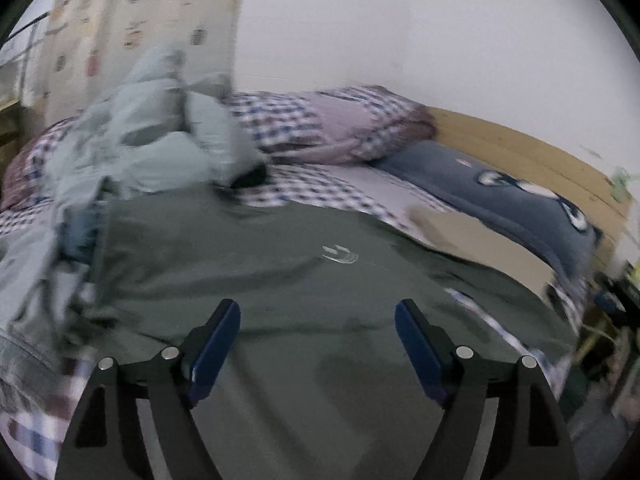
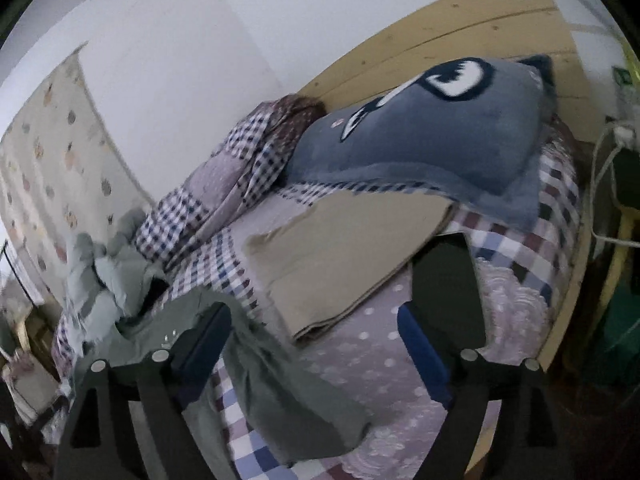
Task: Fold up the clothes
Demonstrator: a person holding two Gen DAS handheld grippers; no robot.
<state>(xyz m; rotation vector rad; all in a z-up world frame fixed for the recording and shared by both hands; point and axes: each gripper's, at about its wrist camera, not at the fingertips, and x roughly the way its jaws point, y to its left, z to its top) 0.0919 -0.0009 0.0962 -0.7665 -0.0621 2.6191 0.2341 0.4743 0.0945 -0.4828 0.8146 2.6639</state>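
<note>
Left claw: the left claw [image 1: 318, 312] stands wide apart, with nothing between its blue pads [image 1: 216, 346]; it hangs above the green garment.
Right claw: the right claw [image 2: 316, 320] is also spread wide and holds nothing; its left finger is over the edge of the green cloth, its right finger over the bed cover.
Green garment: a dark green T-shirt [image 1: 280, 280] lies spread on the bed, front side up, with some wrinkles; in the right wrist view one part of it [image 2: 288, 400] lies on the checked cover.
Print on the garment: a small white logo [image 1: 340, 255] of curved lines is on the chest; it is blurred and no letters can be read.
Other clothes: a pile of pale blue-green clothes [image 1: 152, 140] lies just beyond the T-shirt, to the left.
Folded piece: a beige folded cloth [image 2: 340, 256] lies flat beside the T-shirt, near the pillow.
Pillow: a grey-blue plush cushion [image 2: 424, 140] with big cartoon eyes leans at the wooden headboard [image 2: 460, 32].
Bed: the checked bed cover [image 2: 520, 248] is in purple, white and blue.
Wall: a curtain [image 1: 132, 20] with small printed figures hangs behind; the figures are too blurred to tell.
</note>
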